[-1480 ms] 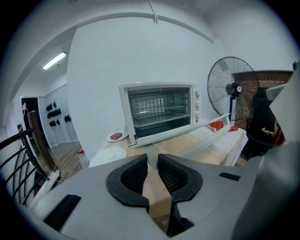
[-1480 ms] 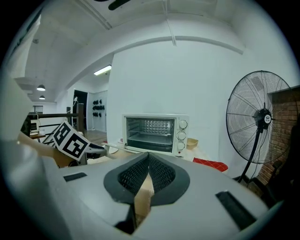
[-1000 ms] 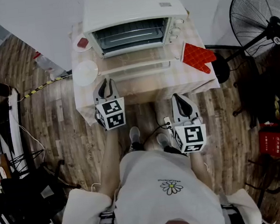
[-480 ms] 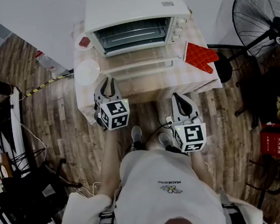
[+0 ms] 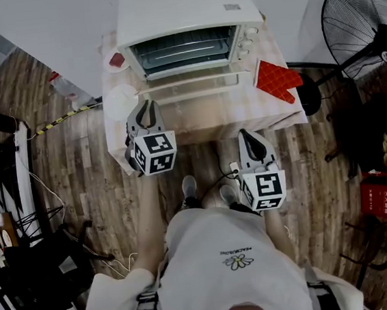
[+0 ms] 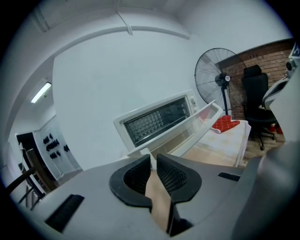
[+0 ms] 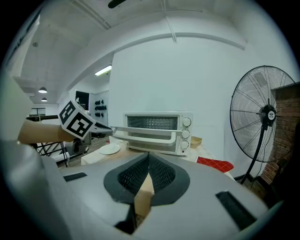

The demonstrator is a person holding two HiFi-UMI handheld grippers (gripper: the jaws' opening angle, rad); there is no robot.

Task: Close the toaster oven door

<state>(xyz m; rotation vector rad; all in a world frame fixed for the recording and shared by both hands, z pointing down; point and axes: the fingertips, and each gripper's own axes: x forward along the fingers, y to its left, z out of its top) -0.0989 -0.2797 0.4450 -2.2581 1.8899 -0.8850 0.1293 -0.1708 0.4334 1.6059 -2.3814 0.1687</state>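
The white toaster oven (image 5: 185, 10) stands at the back of the small table (image 5: 210, 121). Its glass door (image 5: 200, 87) hangs part-way open, handle bar toward me. My left gripper (image 5: 147, 109) has its tips under the door's left end; in the right gripper view its tips (image 7: 101, 129) sit right at the door's (image 7: 150, 136) corner. Its jaws are closing to a narrow gap with nothing between them (image 6: 153, 158). My right gripper (image 5: 246, 135) hangs back off the table's front edge, jaws shut and holding nothing (image 7: 148, 155).
A red oven mitt (image 5: 273, 79) lies right of the oven. A white plate (image 5: 116, 101) lies at the table's left edge beside my left gripper, with a small red dish (image 5: 115, 59) behind it. A standing fan (image 5: 361, 16) is to the right.
My left gripper has moved forward and up toward the oven. The door has swung up from nearly flat to part-way shut. The right gripper has stayed put.
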